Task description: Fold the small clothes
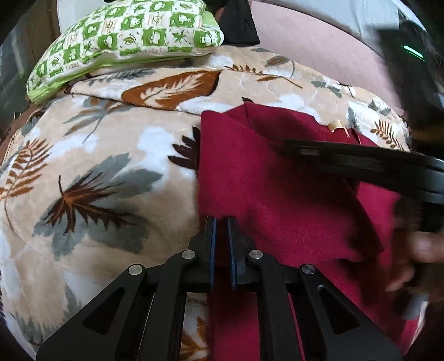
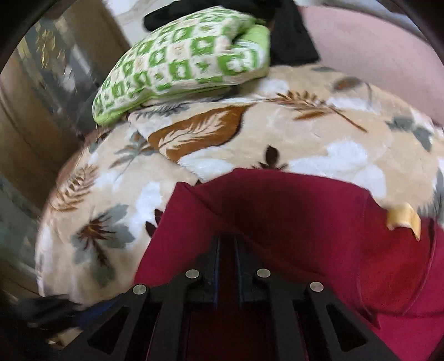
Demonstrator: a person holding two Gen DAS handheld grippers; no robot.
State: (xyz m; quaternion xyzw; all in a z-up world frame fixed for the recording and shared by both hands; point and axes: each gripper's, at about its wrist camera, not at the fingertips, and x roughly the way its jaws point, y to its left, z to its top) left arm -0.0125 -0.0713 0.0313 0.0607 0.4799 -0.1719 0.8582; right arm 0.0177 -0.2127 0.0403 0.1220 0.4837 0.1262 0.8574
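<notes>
A dark red garment (image 1: 277,177) lies on a leaf-patterned blanket (image 1: 97,166), partly folded over itself. My left gripper (image 1: 221,222) is nearly closed, with red cloth between its fingers at the garment's left edge. In the right wrist view the same red garment (image 2: 291,216) fills the lower half, with a beige label (image 2: 402,216) at its right. My right gripper (image 2: 227,241) is nearly closed with red cloth in the narrow gap. The right gripper's black body (image 1: 360,163) crosses over the garment in the left wrist view.
A green-and-white checked pillow (image 1: 125,36) lies at the back of the blanket; it also shows in the right wrist view (image 2: 188,58). Dark clothing (image 1: 238,25) sits behind it. A pink surface (image 1: 319,41) lies at the back right.
</notes>
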